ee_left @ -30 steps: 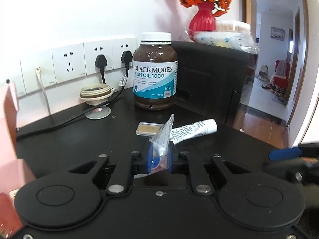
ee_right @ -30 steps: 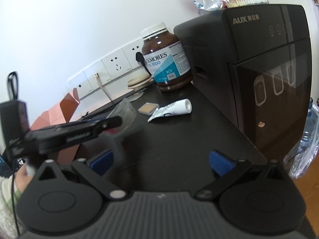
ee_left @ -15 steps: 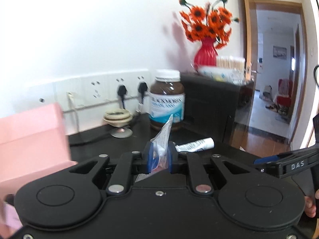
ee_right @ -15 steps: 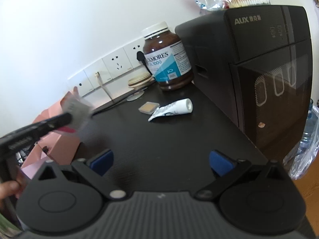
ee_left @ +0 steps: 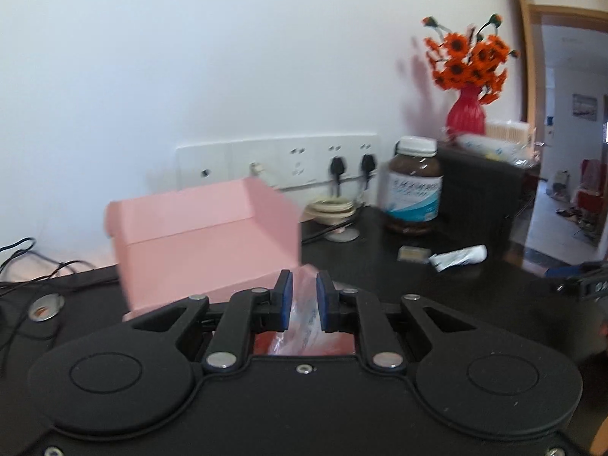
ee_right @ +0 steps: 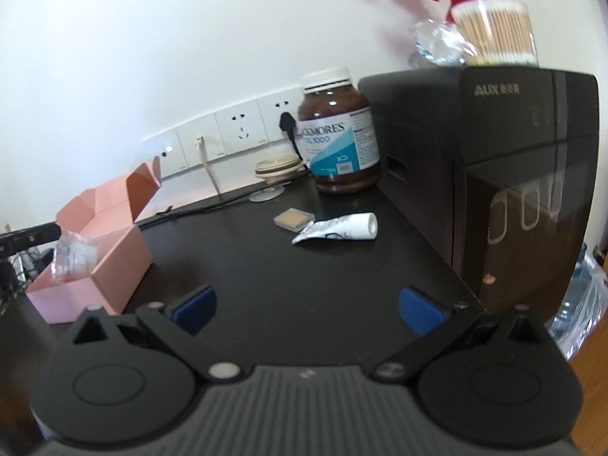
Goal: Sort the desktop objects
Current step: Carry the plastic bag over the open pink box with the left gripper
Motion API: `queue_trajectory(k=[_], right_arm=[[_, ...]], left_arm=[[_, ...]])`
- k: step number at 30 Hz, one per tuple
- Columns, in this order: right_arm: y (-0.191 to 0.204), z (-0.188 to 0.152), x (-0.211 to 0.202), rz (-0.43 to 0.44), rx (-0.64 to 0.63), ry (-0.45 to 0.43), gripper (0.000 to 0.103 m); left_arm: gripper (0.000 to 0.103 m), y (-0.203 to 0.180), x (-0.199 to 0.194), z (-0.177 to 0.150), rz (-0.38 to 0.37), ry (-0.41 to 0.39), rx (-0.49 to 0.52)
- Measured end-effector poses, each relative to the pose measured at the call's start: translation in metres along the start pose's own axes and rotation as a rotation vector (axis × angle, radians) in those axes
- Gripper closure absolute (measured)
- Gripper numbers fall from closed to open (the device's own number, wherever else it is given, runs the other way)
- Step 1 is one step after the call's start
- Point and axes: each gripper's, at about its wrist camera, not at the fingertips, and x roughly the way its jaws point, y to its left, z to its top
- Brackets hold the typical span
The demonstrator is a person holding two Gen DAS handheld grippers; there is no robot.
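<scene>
Right wrist view, landmark: pink box, open, at the left of the black desk; all places below are given from it.
Black appliance: far right of the box, at the desk's edge.
Brown supplement bottle: right of the box, near the wall, just beside the appliance.
White tube: on the desk between box and appliance, touching or nearly touching a small flat tan case.
Left gripper: over the box's near side, jaws pinching a clear plastic packet; the packet hangs above the box's open interior.
Right gripper: right of the box, jaws spread wide, nothing between them.
Step in hand: dropping the packet into the box.
Next move: judged, lower slightly and part the left jaws so the packet falls inside; tube and case remain to sort.
</scene>
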Motion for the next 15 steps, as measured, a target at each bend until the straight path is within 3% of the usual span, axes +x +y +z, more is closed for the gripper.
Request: queue_trajectory(k=[9,15], right_arm=[[-0.001,0.001,-0.001,-0.008,0.008,0.002,0.001],[-0.003,0.001,-0.003,0.000,0.020,-0.003,0.001]], left_arm=[[0.090,-0.004,0.012,-0.011,-0.035,0.076,0.042],[0.090,-0.011,0.035,-0.005,-0.026,0.126,0.016]])
